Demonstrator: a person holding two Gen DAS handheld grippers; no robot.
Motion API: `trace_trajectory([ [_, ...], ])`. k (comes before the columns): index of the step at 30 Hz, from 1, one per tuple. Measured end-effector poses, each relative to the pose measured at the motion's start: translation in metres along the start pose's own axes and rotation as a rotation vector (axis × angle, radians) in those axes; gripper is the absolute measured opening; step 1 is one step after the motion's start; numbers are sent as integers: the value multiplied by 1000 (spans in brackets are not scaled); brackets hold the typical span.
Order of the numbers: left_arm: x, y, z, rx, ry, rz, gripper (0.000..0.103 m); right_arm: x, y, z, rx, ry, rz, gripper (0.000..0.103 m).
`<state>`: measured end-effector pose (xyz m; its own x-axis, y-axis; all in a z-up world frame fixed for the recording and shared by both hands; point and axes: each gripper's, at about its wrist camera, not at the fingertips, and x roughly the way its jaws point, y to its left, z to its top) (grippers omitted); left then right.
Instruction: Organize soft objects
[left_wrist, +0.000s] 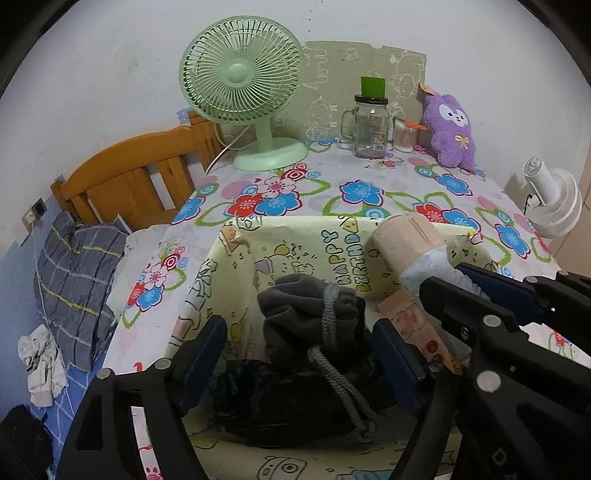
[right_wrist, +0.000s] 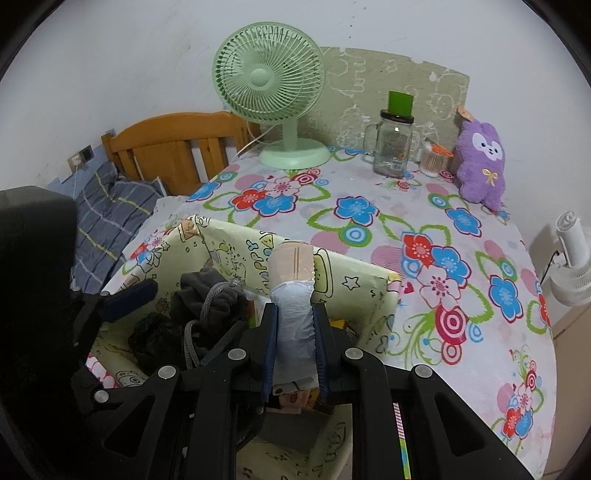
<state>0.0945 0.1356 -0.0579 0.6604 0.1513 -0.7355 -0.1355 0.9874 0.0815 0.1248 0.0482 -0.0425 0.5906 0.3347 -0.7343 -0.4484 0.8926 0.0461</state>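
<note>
A pale yellow "Happy Birthday" box (left_wrist: 295, 236) (right_wrist: 354, 273) stands open on the flowered tablecloth. Inside lie a grey drawstring pouch (left_wrist: 314, 314) (right_wrist: 214, 299) and dark cloth (left_wrist: 273, 406). My left gripper (left_wrist: 299, 354) is open, its fingers on either side of the pouch above the box. My right gripper (right_wrist: 295, 332) (left_wrist: 454, 280) is shut on a rolled soft pack, peach and white-blue (right_wrist: 293, 288) (left_wrist: 406, 247), held over the box's right side. A purple plush toy (left_wrist: 450, 129) (right_wrist: 480, 162) sits at the far right of the table.
A green desk fan (left_wrist: 243, 88) (right_wrist: 269, 88), a glass mug jar with green lid (left_wrist: 369, 125) (right_wrist: 395, 144) and a cotton swab pot (left_wrist: 404, 138) stand at the back. A wooden bed with a plaid pillow (left_wrist: 77, 273) is left. A white fan (left_wrist: 554, 203) is right.
</note>
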Motion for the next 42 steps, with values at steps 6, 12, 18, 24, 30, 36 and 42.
trace_trajectory([
  [6,2,4,-1,-4,6,5,88,9,5,1,-17,9,23,21],
  [12,2,4,-2,-6,16,-3,93,21,2,4,-7,23,59,21],
  [18,3,3,-3,-10,29,-4,94,24,-1,5,-4,-1,22,56],
  [24,-1,1,-4,-25,30,-2,97,16,-5,3,-1,-29,16,74],
  [30,-7,-6,-4,-25,24,-2,99,8,-12,-1,12,-29,21,78],
  [36,-19,-12,-3,-33,3,-10,99,-9,-18,-3,24,-51,-7,84],
  [42,-33,-25,0,-19,-30,-17,100,-31,-29,-7,45,-85,-14,86],
])
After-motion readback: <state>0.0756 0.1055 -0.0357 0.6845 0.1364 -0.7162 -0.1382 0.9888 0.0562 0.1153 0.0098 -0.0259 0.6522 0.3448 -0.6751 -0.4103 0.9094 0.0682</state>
